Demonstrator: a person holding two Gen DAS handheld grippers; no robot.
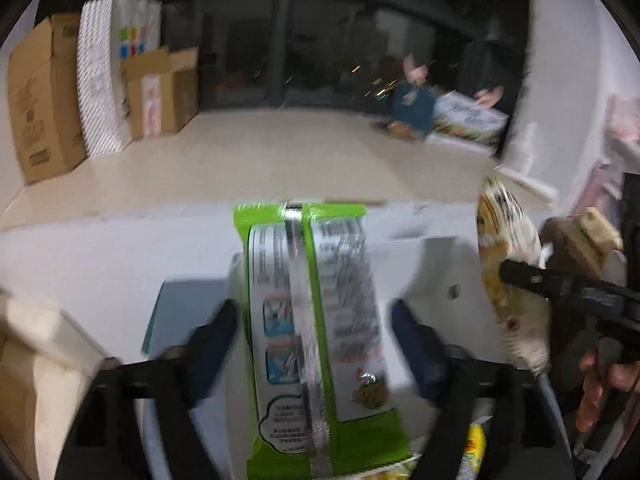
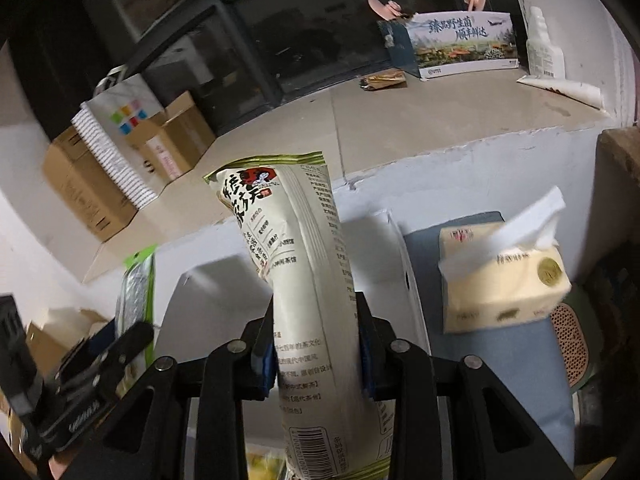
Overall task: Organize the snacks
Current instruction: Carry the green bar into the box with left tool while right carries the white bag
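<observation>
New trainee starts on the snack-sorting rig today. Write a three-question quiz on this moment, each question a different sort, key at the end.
1. True or false: the right gripper is shut on the cream snack bag.
2. Which colour borders the packet between the left gripper fingers? A red, B green, C blue.
3. Fill in: the tissue pack rests on a blue ____.

Key: 1 true; 2 B; 3 cloth, as far as the view shows.
</observation>
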